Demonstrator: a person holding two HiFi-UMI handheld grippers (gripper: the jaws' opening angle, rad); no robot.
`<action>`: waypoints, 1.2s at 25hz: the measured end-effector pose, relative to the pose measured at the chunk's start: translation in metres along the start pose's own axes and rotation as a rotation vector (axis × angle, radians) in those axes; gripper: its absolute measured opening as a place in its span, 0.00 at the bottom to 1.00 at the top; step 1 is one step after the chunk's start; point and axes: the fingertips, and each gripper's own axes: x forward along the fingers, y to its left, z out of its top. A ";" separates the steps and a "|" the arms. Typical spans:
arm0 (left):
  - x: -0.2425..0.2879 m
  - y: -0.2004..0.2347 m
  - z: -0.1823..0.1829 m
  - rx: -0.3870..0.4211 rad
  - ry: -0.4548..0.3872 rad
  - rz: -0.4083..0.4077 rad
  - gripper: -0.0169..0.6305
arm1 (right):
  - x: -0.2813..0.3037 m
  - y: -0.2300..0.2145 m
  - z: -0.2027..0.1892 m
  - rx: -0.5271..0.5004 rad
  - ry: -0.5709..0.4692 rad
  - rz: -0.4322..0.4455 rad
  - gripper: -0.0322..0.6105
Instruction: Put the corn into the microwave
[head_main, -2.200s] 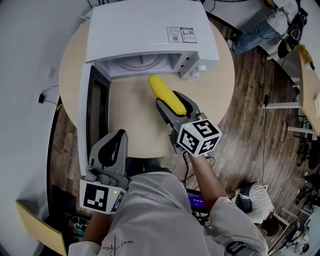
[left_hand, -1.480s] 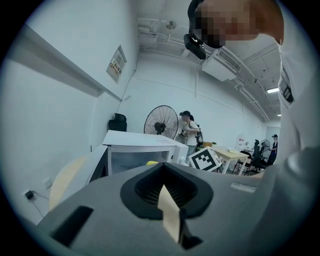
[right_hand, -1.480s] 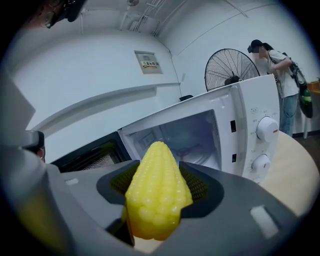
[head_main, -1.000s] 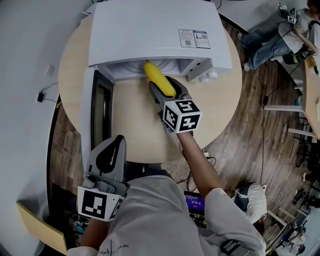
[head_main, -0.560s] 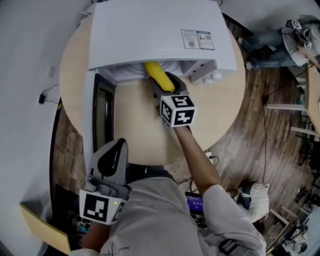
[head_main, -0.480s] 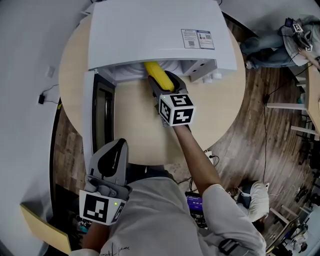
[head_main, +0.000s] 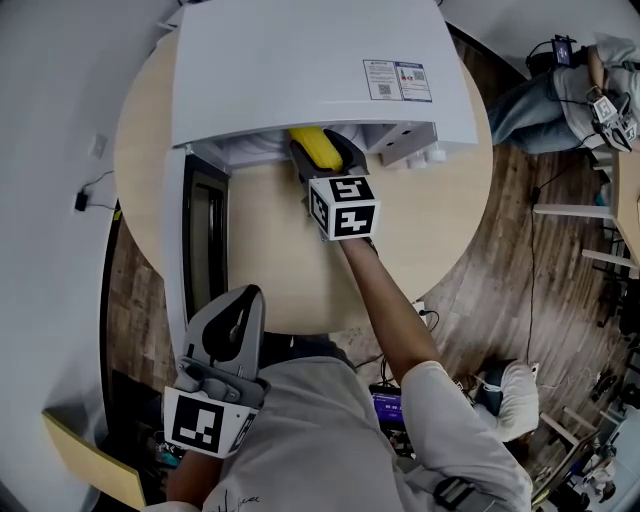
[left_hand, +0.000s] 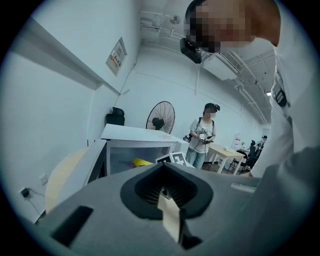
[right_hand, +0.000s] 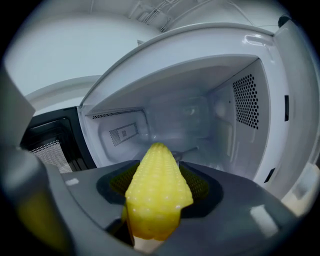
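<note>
The yellow corn (head_main: 312, 146) is clamped between the jaws of my right gripper (head_main: 322, 152), which is shut on it. The corn's tip is hidden under the front edge of the white microwave (head_main: 310, 60). In the right gripper view the corn (right_hand: 157, 195) points into the lit, bare cavity (right_hand: 185, 120). The microwave door (head_main: 195, 230) hangs open to the left. My left gripper (head_main: 243, 296) is held low by the person's body, its jaws together with nothing in them. In the left gripper view the corn (left_hand: 141, 162) shows at the microwave's mouth.
The microwave stands on a round wooden table (head_main: 280, 280), and its knobs (head_main: 415, 155) jut out to the right of the opening. A person (left_hand: 204, 132) stands beyond the table by a fan (left_hand: 161, 116). Another person (head_main: 560, 85) sits at the upper right.
My right gripper has carried the corn forward from above the table to the microwave's opening, where its tip now passes under the top edge. The left gripper has stayed put.
</note>
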 end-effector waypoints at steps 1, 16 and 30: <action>0.001 0.000 0.000 0.000 0.000 -0.001 0.01 | 0.003 0.000 0.000 -0.001 0.001 0.000 0.46; 0.000 0.005 0.003 -0.023 -0.012 -0.014 0.01 | 0.044 0.001 0.005 -0.083 0.017 -0.026 0.46; 0.001 -0.003 0.002 -0.022 -0.004 -0.023 0.01 | 0.066 -0.010 0.003 -0.140 0.055 -0.071 0.46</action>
